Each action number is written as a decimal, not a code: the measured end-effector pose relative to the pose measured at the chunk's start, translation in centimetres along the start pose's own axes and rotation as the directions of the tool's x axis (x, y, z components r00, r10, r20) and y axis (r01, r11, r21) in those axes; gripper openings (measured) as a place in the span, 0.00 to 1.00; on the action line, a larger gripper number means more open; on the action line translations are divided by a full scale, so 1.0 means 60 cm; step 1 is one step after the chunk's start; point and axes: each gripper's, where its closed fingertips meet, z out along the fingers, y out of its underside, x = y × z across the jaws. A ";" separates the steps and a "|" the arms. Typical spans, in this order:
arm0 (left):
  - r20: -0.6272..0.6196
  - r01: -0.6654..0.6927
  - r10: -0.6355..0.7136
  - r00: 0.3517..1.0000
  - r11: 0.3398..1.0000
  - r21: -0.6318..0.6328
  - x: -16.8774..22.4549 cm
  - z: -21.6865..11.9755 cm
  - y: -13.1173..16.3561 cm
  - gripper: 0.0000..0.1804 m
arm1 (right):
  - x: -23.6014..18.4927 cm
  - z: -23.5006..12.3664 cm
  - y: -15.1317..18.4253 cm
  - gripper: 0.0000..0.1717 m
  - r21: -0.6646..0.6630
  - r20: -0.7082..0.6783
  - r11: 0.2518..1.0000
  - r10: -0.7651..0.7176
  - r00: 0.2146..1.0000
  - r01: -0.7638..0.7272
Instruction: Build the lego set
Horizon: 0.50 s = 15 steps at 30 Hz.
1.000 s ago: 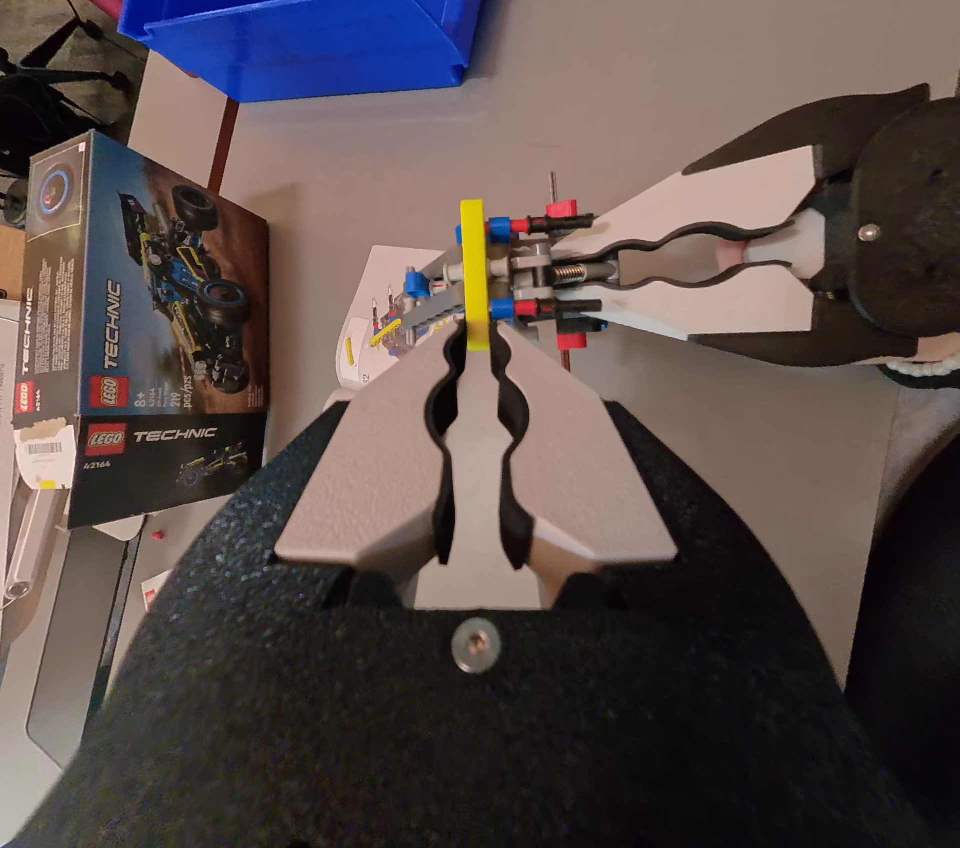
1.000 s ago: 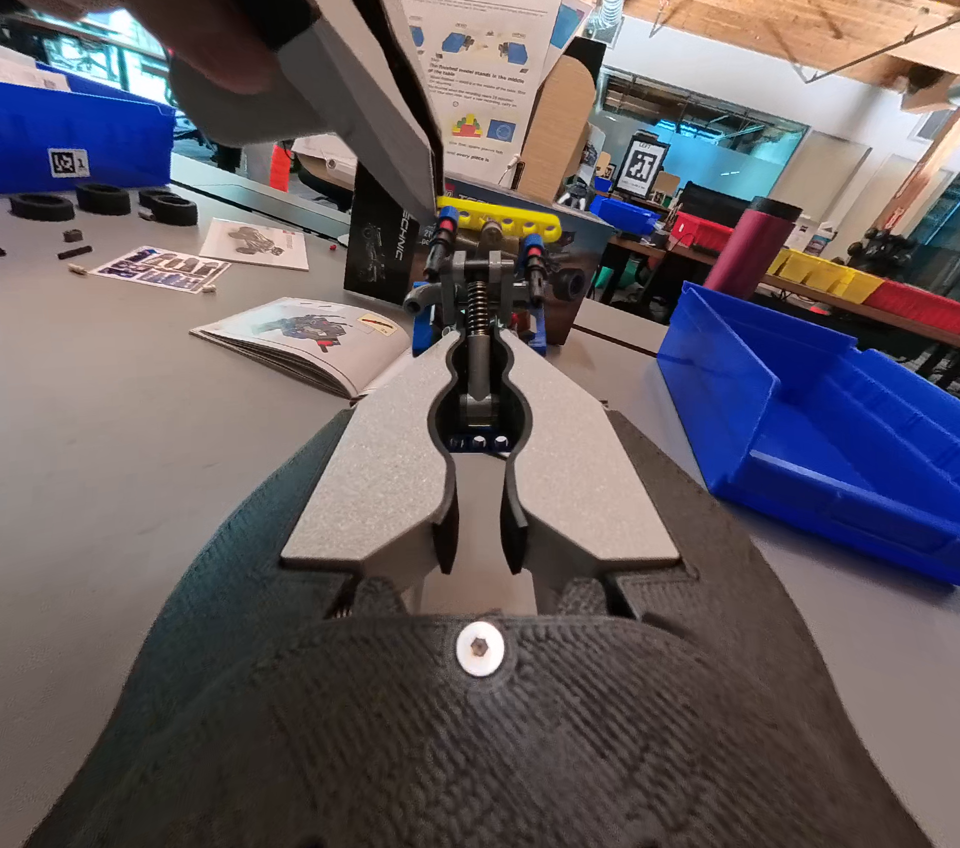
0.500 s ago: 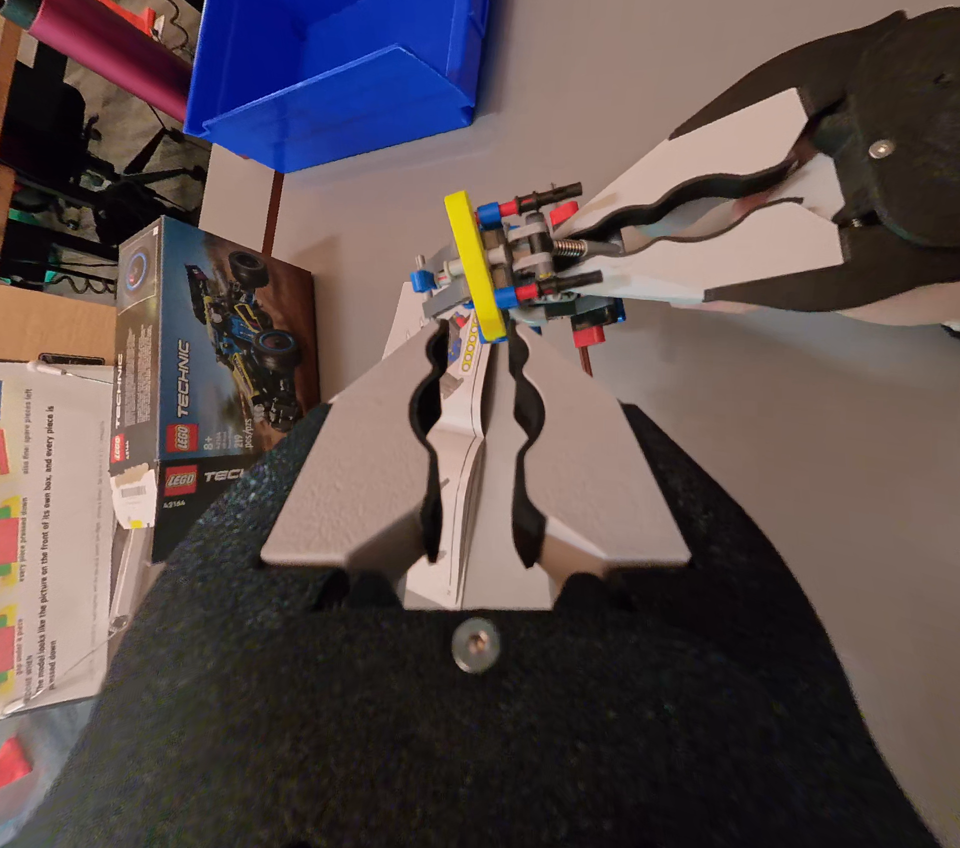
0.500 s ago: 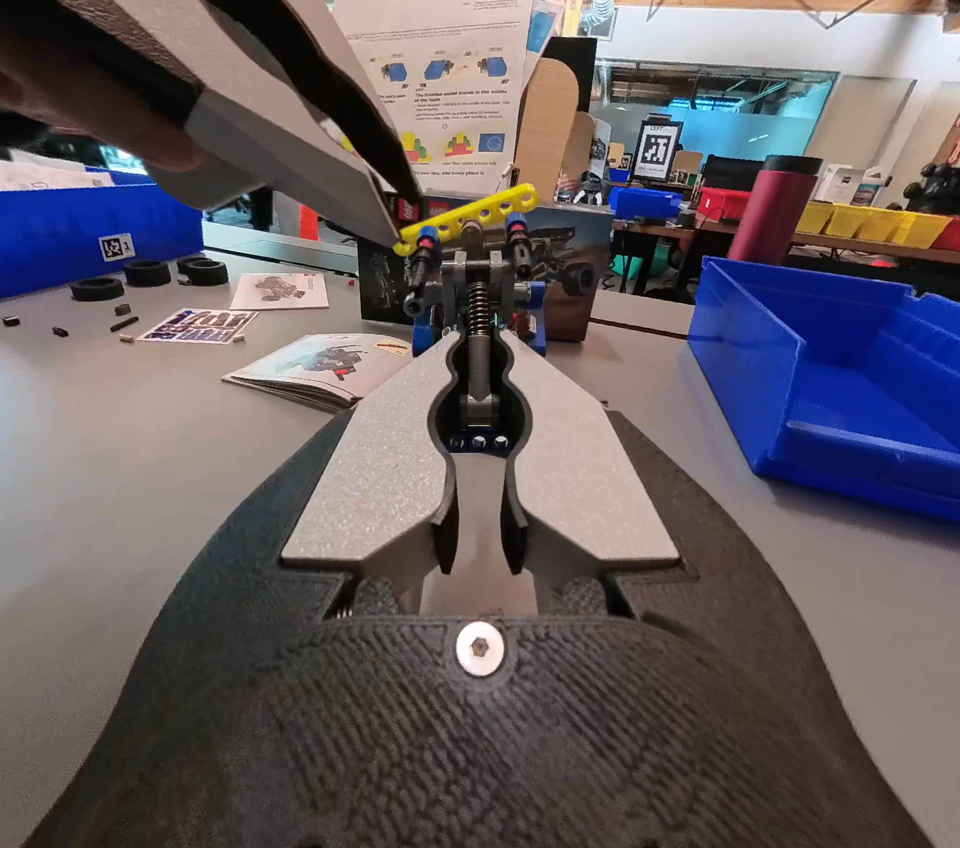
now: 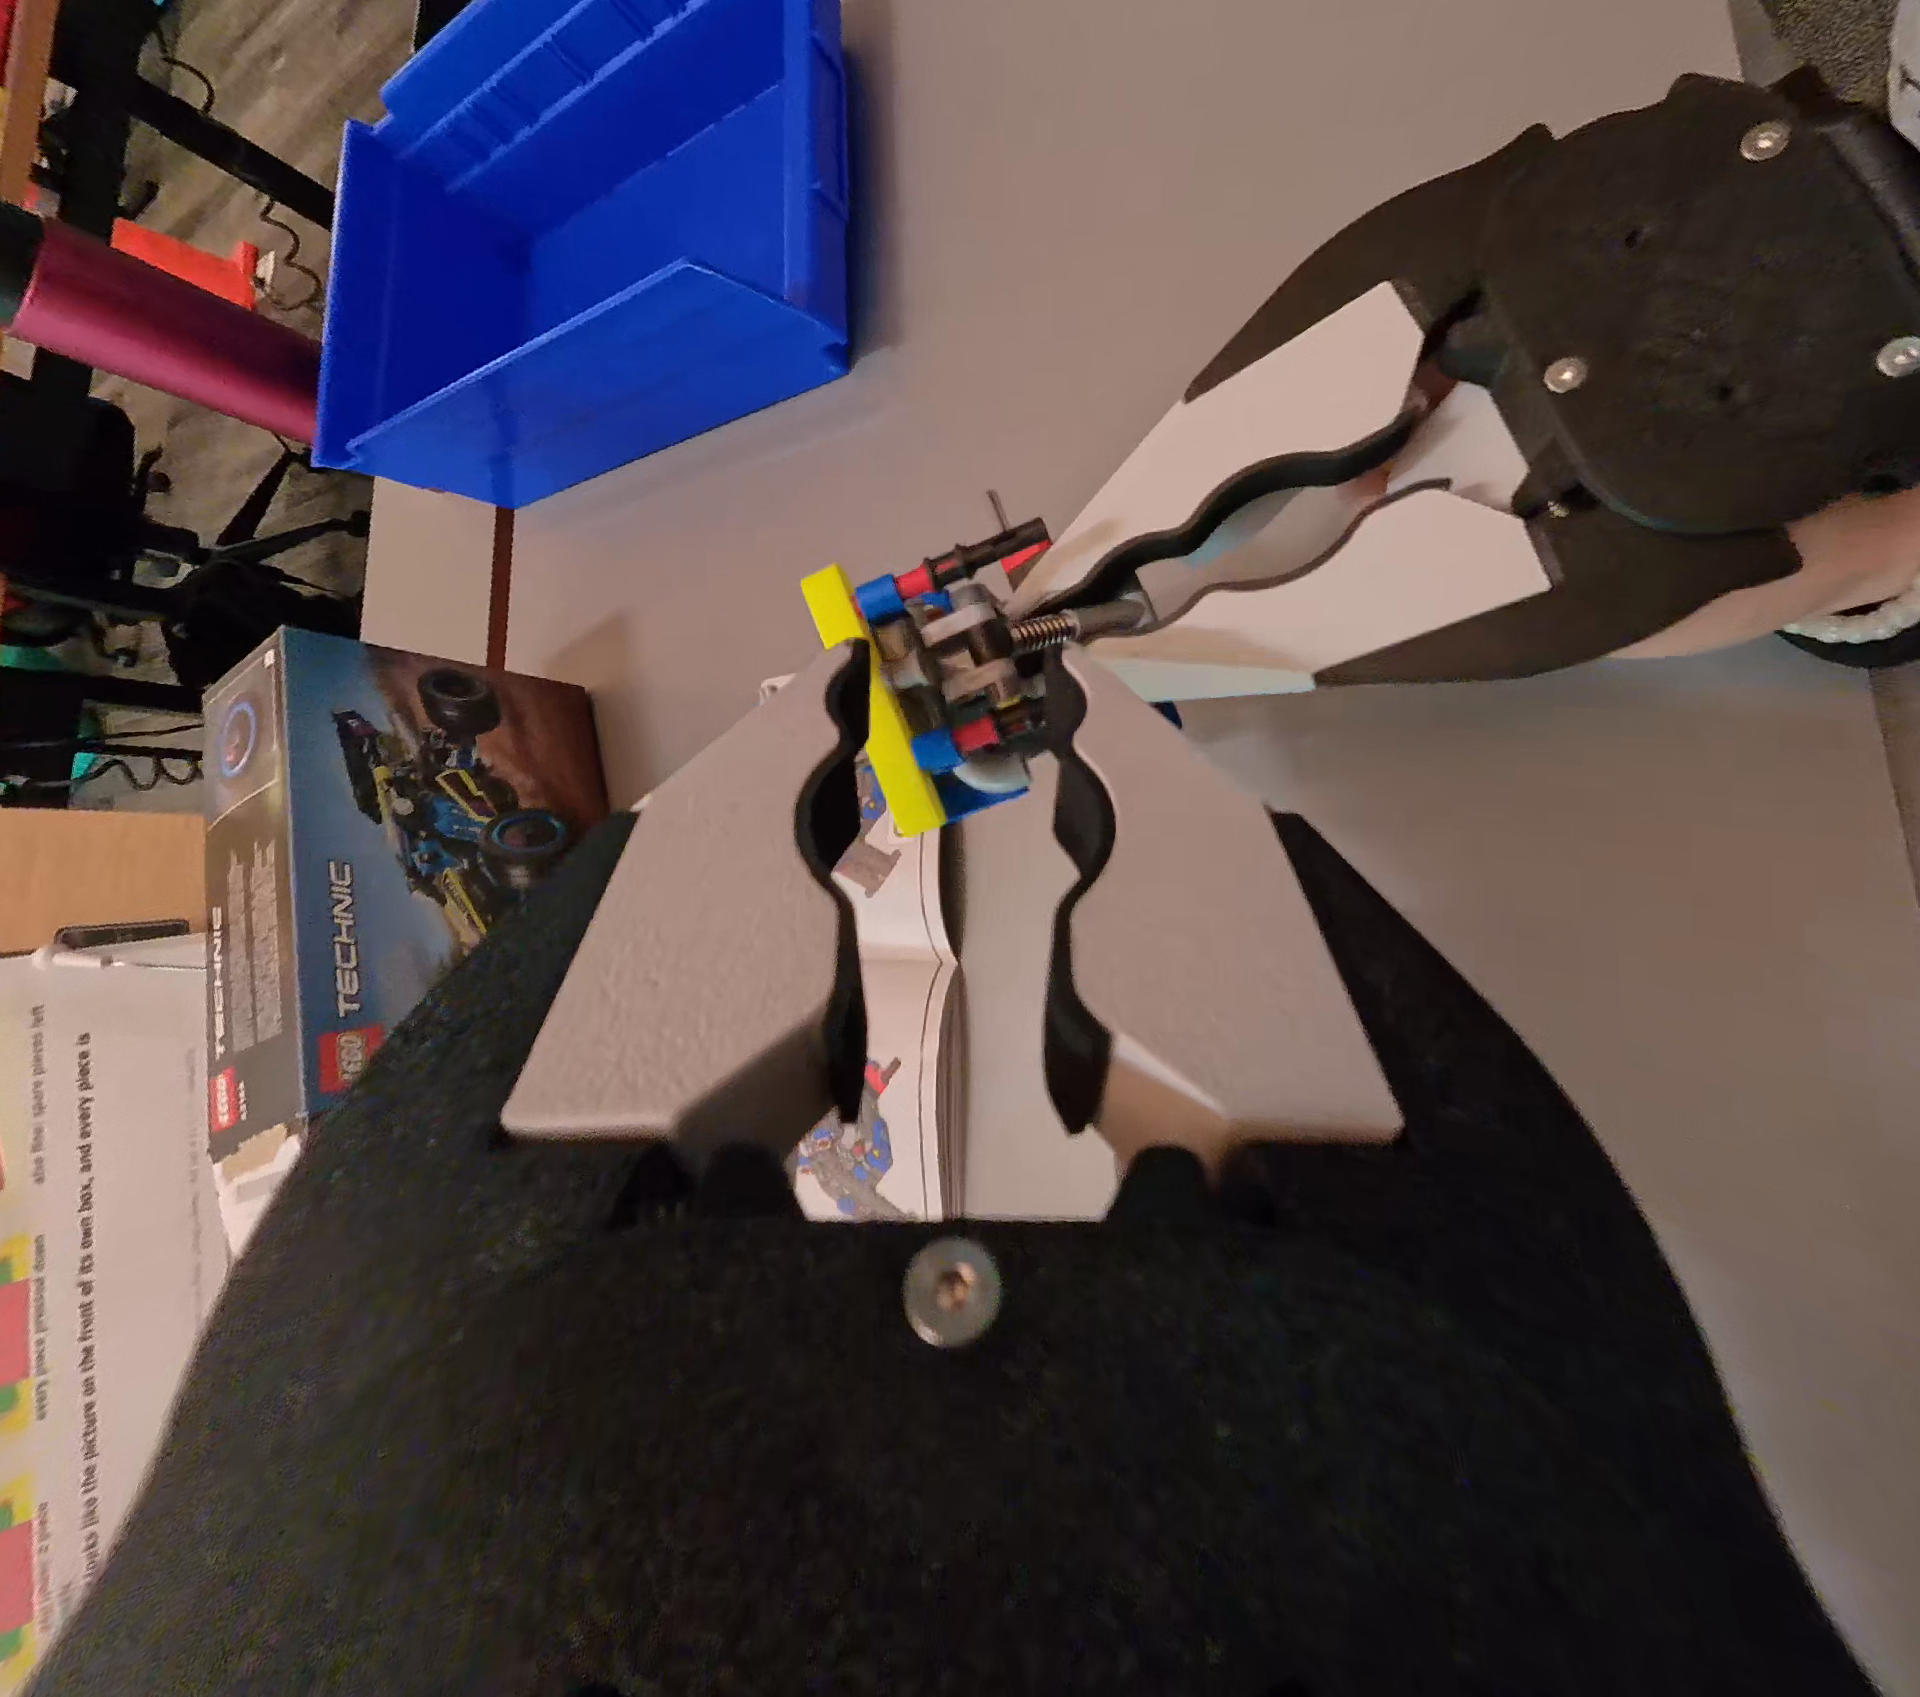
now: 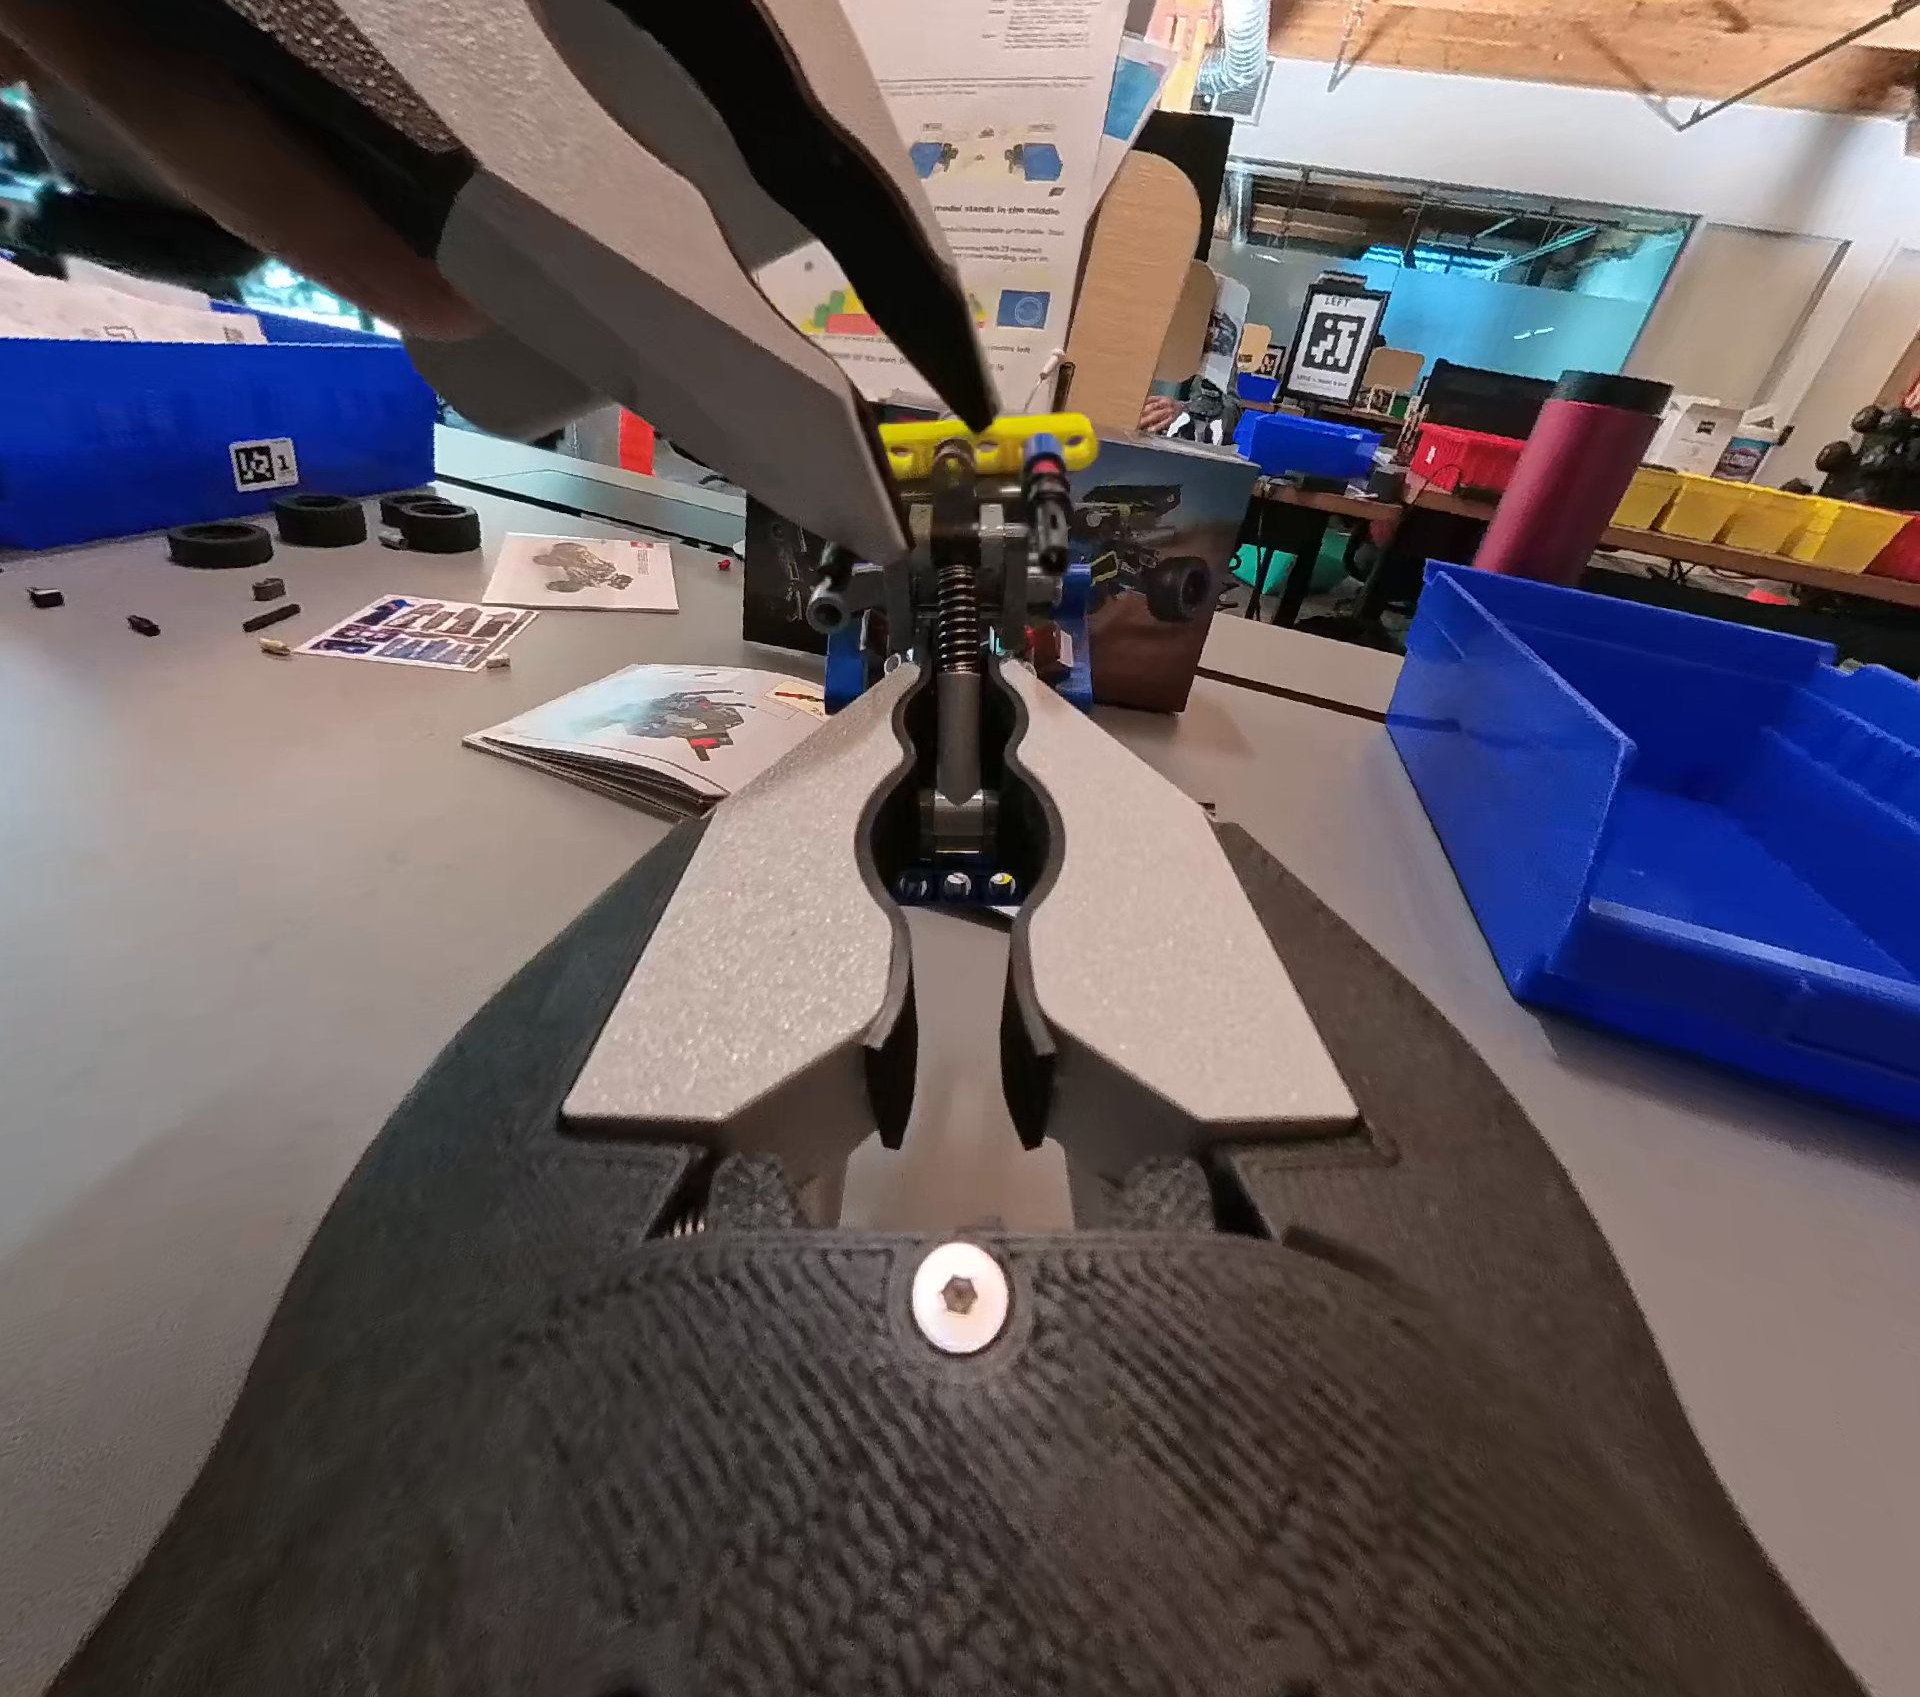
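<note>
With its jaws clamped on the shock absorber [image 6: 954, 712] of a small brick model [image 5: 940, 691], the right gripper [image 6: 958, 681] holds it above the worktop [image 6: 208, 816]. The left gripper [image 5: 951, 691] straddles the model's yellow beam [image 5: 883, 733], jaws apart. Right of the model sits a blue bin [image 6: 1662, 816]; left, a booklet [image 6: 644, 728].

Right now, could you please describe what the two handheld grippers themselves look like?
Both look alike. The left gripper has a rough, textured black body with a silver screw at its middle, and two flat pale grey fingers that taper to a point, lined inside with wavy black pads. The right gripper has the same build. No cables or sleeves are visible.
</note>
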 end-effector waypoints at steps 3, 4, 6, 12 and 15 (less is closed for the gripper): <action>-0.024 0.015 -0.015 1.000 1.000 -0.017 0.002 0.002 0.003 0.18 | 0.000 0.000 0.003 0.02 -0.008 -0.003 1.000 -0.018 1.000 0.018; -0.029 0.018 -0.018 0.999 1.000 -0.018 0.002 0.001 0.003 0.18 | -0.001 0.000 0.003 0.02 -0.008 -0.002 1.000 -0.017 1.000 0.017; -0.037 0.020 -0.022 0.999 0.999 -0.030 0.004 0.002 0.006 0.18 | -0.002 0.001 0.005 0.02 -0.018 0.000 0.999 -0.037 0.999 0.037; -0.093 0.011 -0.018 0.995 0.997 -0.074 0.023 0.011 0.014 0.17 | -0.019 0.005 0.002 0.02 -0.021 0.016 0.995 -0.100 0.995 0.101; -0.041 0.014 -0.016 0.999 0.999 -0.044 0.014 0.008 0.007 0.19 | -0.011 0.005 0.006 0.02 -0.030 0.006 0.999 -0.039 0.999 0.040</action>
